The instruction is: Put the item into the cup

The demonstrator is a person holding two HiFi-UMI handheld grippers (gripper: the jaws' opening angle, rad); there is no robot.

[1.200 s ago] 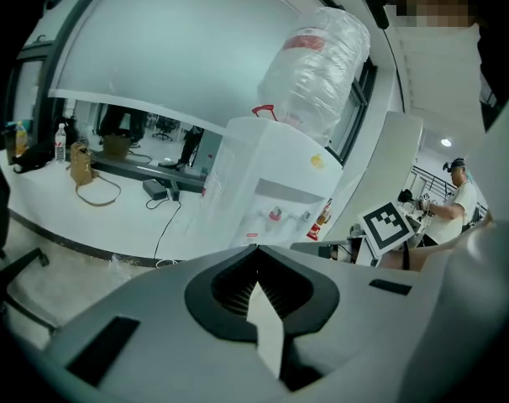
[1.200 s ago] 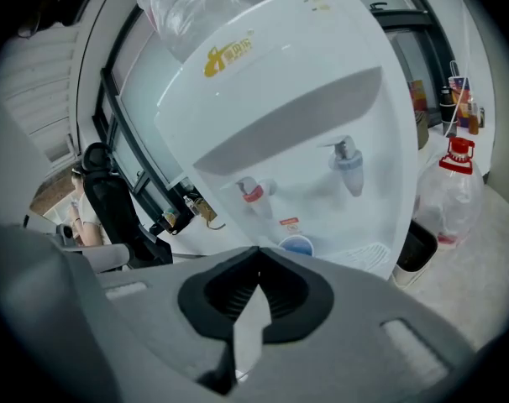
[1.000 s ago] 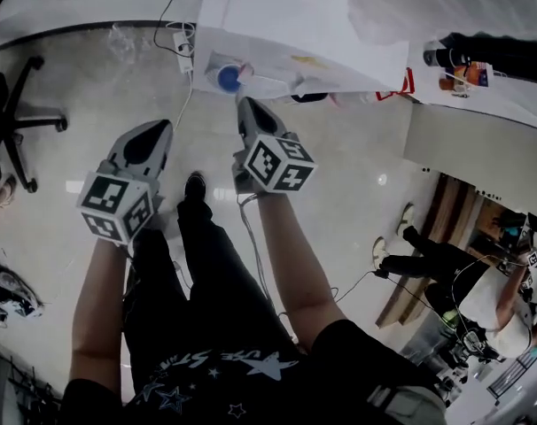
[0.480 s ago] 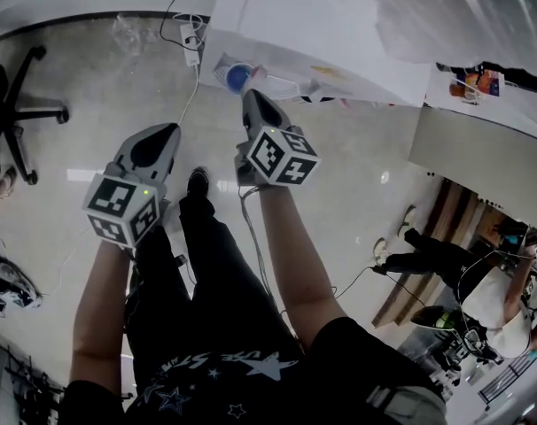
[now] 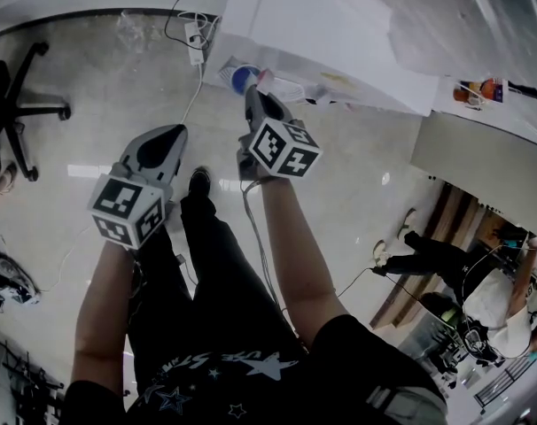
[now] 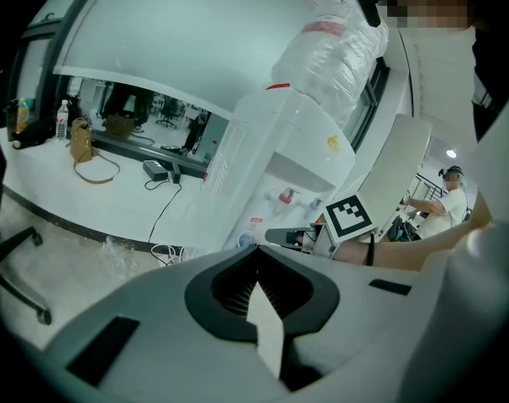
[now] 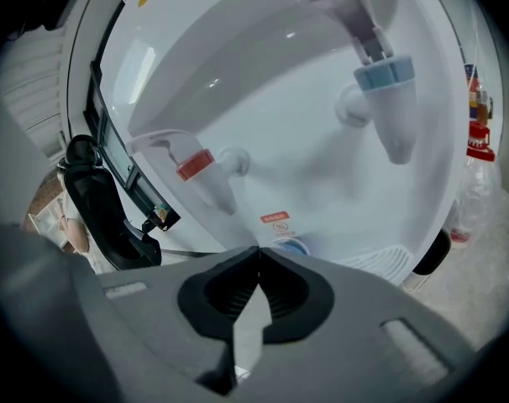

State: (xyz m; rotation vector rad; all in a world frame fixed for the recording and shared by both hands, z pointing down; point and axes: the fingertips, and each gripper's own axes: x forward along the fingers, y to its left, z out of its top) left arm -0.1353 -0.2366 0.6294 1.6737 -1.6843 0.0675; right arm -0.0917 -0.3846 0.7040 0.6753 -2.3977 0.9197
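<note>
I stand facing a white water dispenser [image 5: 322, 34]. A small round blue-topped cup [image 5: 242, 79] sits at the dispenser's base; only its blue rim [image 7: 290, 246] shows over my right gripper. The right gripper [image 5: 252, 97] is shut and empty, its tip just short of the cup. Above it hang a red tap [image 7: 200, 168] and a blue tap [image 7: 387, 99]. My left gripper [image 5: 167, 136] is lower and to the left over the floor, also shut with nothing in it. The left gripper view shows its own closed tip [image 6: 256, 252] and the right gripper's marker cube [image 6: 348, 217]. No loose item is visible.
A power strip with cables [image 5: 196, 42] lies on the floor left of the dispenser. An office chair [image 5: 20, 104] stands at the far left. A clear bottle [image 7: 469, 183] stands right of the dispenser. A person [image 5: 428, 255] is at the right, by other furniture.
Both grippers have moved forward toward the dispenser. The right gripper's tip has come close to the blue cup. Both stayed shut.
</note>
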